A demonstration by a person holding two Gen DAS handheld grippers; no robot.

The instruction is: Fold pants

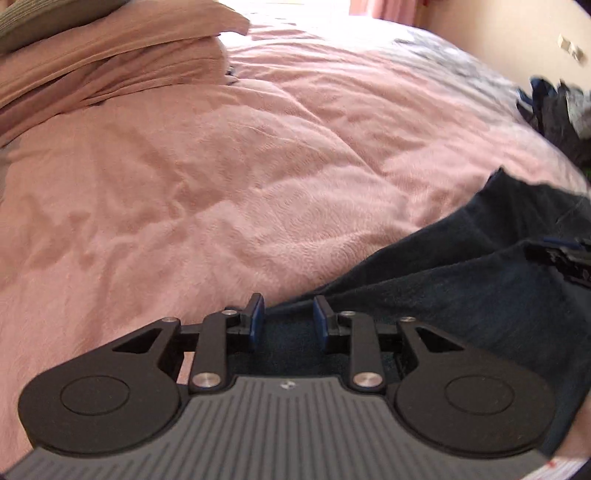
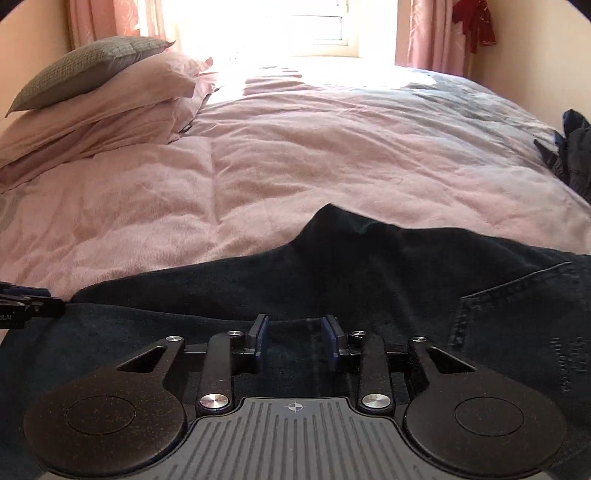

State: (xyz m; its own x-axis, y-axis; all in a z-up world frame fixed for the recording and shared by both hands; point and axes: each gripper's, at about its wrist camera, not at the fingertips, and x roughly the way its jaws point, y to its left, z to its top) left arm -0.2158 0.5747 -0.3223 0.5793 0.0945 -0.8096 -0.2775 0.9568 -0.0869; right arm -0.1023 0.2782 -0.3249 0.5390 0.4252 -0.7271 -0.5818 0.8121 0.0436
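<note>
- Two grippers are hanging over the dark navy denim pants, which are lying on the pink fleece bedspread.
- Left gripper: jaws standing apart, gripping nothing, at the fabric's left edge.
- Right gripper: jaws likewise parted and empty, above mid-garment.

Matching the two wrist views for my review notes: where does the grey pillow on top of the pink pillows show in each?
Left wrist: grey pillow in the top left corner, mostly cut off by the frame edge.
Right wrist: grey pillow at upper left, whole, resting on the pink pillows.
Shared landmark: the dark pants on the pink bedcover.
</note>
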